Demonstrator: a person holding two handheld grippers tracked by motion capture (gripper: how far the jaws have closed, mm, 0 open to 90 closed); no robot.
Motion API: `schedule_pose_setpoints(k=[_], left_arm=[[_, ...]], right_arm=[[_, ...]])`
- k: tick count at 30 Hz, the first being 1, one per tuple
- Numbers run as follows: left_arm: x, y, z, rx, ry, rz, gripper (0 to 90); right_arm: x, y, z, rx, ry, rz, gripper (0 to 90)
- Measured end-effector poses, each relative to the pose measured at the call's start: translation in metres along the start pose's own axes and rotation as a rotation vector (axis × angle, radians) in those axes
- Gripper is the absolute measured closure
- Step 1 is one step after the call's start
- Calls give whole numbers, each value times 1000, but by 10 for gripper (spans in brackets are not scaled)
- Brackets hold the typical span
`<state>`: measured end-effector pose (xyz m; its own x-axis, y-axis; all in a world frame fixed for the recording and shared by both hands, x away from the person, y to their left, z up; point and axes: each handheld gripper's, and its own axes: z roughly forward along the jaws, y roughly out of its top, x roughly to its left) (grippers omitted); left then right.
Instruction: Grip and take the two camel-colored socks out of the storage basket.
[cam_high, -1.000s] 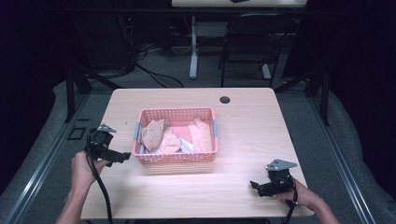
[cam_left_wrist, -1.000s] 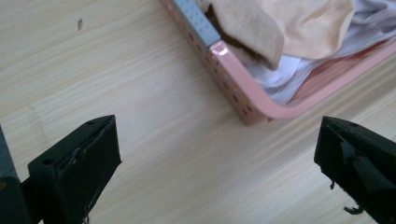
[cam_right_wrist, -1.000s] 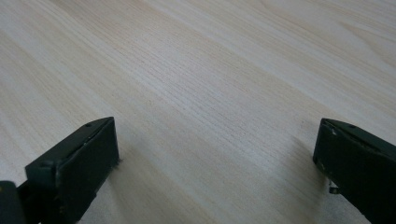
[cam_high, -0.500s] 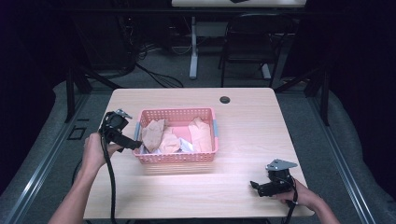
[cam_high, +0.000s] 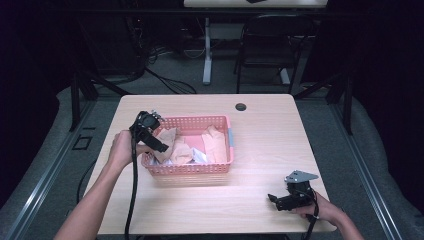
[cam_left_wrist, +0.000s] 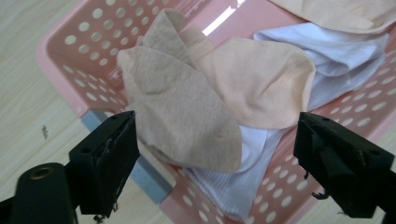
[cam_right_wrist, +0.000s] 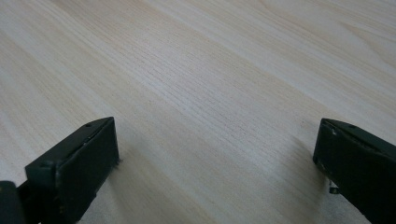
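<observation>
A pink perforated basket stands mid-table and holds beige socks and white cloth. My left gripper hangs open over the basket's left end, tilted down into it. In the left gripper view its jaws stand wide apart on either side of a tan sock that lies over a paler beige sock and white fabric; nothing is gripped. My right gripper rests low at the table's front right, open, with bare wood between its jaws.
The light wooden table has a round cable hole at its far edge. A chair and a desk leg stand on the floor behind. Bare tabletop lies right of the basket and along the front.
My left gripper has risen from the table's left edge and swung right, over the basket's left end, now pointing down at the socks. The right gripper has stayed put.
</observation>
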<state>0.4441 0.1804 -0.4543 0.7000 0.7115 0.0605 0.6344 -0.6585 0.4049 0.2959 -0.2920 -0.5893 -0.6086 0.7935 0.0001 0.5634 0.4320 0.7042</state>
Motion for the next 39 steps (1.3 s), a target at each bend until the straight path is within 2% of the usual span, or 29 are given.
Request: schedule_pose_setpoints(k=[1, 2, 3, 4, 5, 7, 8, 9, 10, 11, 13, 16, 18, 19, 20, 21, 23, 25, 28, 32, 35, 39], left_arm=[[1, 5, 6, 27, -6, 4, 154], [1, 5, 6, 27, -6, 4, 159], [0, 10, 14, 58, 6, 8, 167], [0, 10, 14, 58, 6, 8, 169], [0, 12, 18, 81, 9, 13, 172], [3, 15, 28, 111, 9, 8, 190], [3, 15, 28, 111, 9, 8, 199], [5, 15, 35, 131, 0, -6, 213], [5, 15, 35, 131, 0, -6, 228], [7, 16, 41, 156, -6, -11, 246], [7, 16, 45, 172, -9, -11, 278], [6, 16, 47, 185, -15, -13, 323], [5, 16, 49, 201, -18, -12, 383], [5, 16, 49, 204, -19, -15, 430], [4, 15, 50, 208, -12, -17, 430], [3, 15, 51, 215, -4, -16, 475], [4, 13, 52, 221, -5, -19, 507], [5, 10, 55, 232, -16, -24, 601], [7, 8, 56, 236, -29, -34, 692], [10, 5, 53, 211, -55, -41, 835], [9, 5, 48, 190, -57, -30, 880], [9, 5, 43, 186, -52, -12, 889]], right_arm=[[0, 0, 0, 3, -3, -3, 0], [0, 0, 0, 3, -3, -3, 0], [0, 0, 0, 2, -3, -3, 0], [0, 0, 0, 2, -3, -3, 0], [0, 0, 0, 3, -3, -3, 0], [0, 0, 0, 2, -4, -2, 0], [0, 0, 0, 2, -3, -2, 0], [0, 0, 0, 3, -3, -3, 0], [0, 0, 0, 3, -3, -3, 0], [0, 0, 0, 2, -3, -3, 0], [0, 0, 0, 2, -4, -3, 0], [0, 0, 0, 2, -3, -3, 0], [0, 0, 0, 1, -4, -2, 0], [0, 0, 0, 2, -4, -2, 0], [0, 0, 0, 2, -4, -2, 0], [0, 0, 0, 2, -3, -3, 0], [0, 0, 0, 2, -4, -2, 0], [0, 0, 0, 2, -4, -3, 0], [0, 0, 0, 2, -4, -3, 0], [0, 0, 0, 2, -4, -2, 0], [0, 0, 0, 2, -4, -2, 0], [0, 0, 0, 2, -4, -2, 0]])
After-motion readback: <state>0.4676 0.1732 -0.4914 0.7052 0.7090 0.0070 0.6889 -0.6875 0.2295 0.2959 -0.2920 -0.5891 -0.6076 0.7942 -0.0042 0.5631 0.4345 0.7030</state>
